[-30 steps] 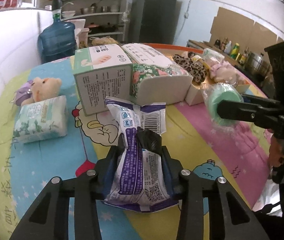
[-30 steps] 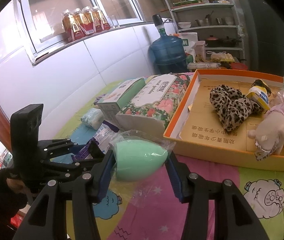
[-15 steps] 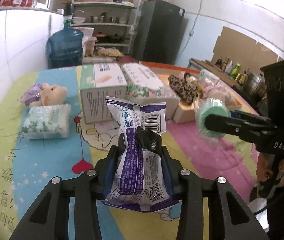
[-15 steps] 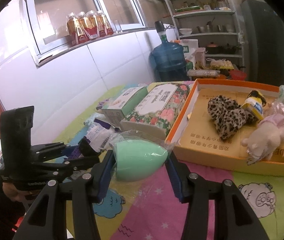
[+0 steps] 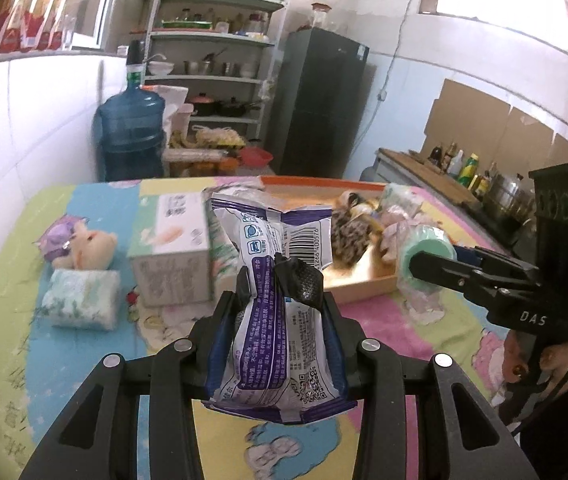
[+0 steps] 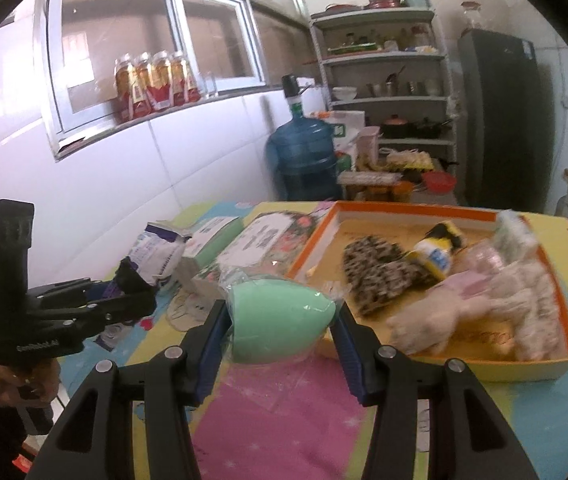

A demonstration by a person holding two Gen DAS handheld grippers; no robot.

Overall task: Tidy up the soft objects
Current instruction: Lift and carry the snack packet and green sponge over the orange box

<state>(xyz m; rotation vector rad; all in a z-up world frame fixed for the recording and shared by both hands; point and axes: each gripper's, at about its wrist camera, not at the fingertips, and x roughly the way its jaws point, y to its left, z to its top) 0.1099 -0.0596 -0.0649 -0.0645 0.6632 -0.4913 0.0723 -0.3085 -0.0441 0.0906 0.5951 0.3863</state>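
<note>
The left gripper (image 5: pixel 280 300) pinches a purple-and-white packet (image 5: pixel 276 320) and the right gripper (image 6: pixel 282 322) a wrapped green sponge egg (image 6: pixel 278 326), whose slick film could slip out short of the orange tray (image 6: pixel 524 370) ahead.

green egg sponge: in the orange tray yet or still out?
Out. The green egg sponge, in its clear wrapper, is clamped in the right gripper, held in front of the orange tray, short of its near wall.

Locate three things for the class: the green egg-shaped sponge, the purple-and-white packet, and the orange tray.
green egg-shaped sponge (image 6: pixel 280 326): right wrist view, middle of its body.
purple-and-white packet (image 5: pixel 272 332): left wrist view, centre of the wrapper.
orange tray (image 6: pixel 412 209): right wrist view, far rim.
</note>
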